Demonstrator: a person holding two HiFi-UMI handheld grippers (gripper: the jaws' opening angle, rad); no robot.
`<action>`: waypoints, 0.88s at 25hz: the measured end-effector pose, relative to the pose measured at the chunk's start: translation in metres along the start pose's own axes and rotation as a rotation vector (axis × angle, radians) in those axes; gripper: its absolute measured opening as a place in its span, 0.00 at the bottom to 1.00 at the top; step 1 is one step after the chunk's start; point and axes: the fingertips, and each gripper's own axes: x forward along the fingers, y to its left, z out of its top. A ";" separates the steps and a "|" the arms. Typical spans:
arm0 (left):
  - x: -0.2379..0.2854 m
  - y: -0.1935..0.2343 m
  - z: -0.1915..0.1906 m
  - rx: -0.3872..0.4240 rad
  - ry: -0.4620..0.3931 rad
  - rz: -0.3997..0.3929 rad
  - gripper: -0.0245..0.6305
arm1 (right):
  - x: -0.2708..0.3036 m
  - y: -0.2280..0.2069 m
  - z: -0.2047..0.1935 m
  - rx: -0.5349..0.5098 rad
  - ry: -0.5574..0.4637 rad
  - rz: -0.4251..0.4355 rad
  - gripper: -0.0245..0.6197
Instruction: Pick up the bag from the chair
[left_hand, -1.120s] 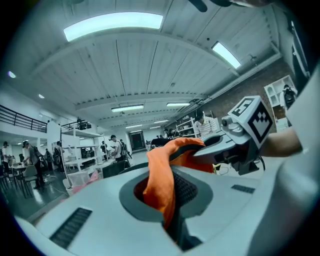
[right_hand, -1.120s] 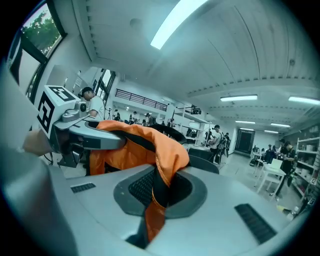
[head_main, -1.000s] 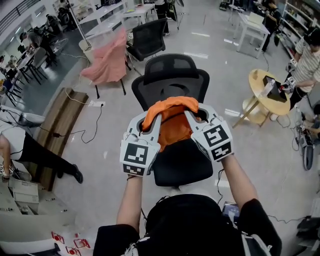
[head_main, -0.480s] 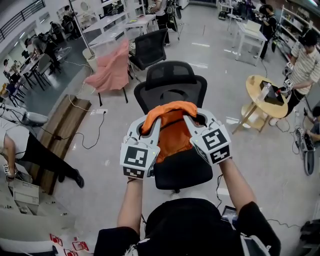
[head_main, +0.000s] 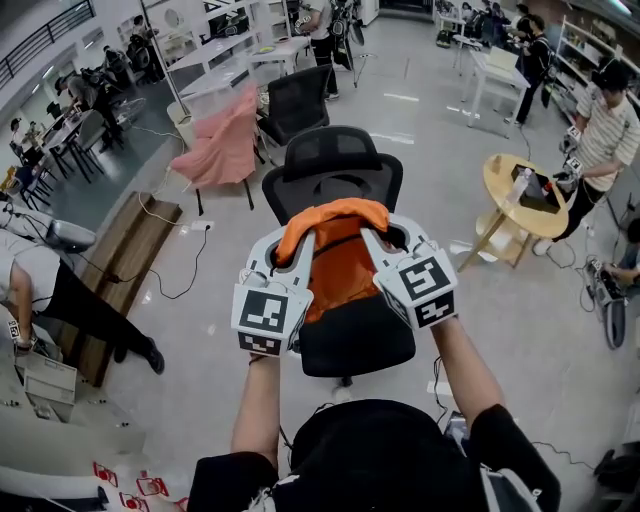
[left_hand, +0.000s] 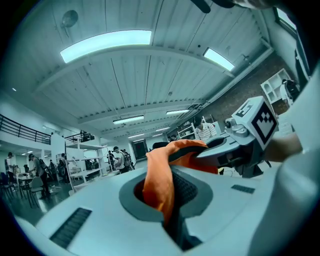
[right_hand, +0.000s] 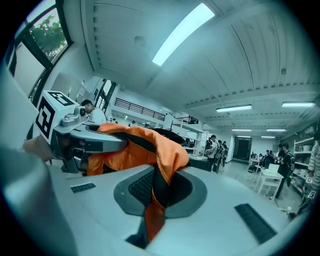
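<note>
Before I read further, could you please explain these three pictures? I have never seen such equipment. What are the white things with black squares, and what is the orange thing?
There is no robot here. A person holds a two-jaw tool in each hand: the left gripper and the right gripper. The cubes with black squares are part of these tools. The wide picture comes from a camera on the person's head, looking down. The other two come from a camera on each gripper, looking along its jaws. The orange thing is a bag. Each gripper is shut on its top part, one at each side, and the bag hangs between them over a black office chair. Whether it has left the seat, I cannot tell.
</note>
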 end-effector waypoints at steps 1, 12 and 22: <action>-0.001 -0.004 0.003 -0.001 -0.002 0.003 0.07 | -0.005 -0.001 0.002 0.001 -0.002 -0.001 0.05; -0.026 -0.070 0.024 -0.040 -0.008 0.018 0.07 | -0.076 -0.002 -0.002 -0.003 -0.012 0.012 0.05; -0.072 -0.128 0.028 -0.032 0.017 0.043 0.07 | -0.143 0.025 -0.013 0.003 -0.013 0.049 0.05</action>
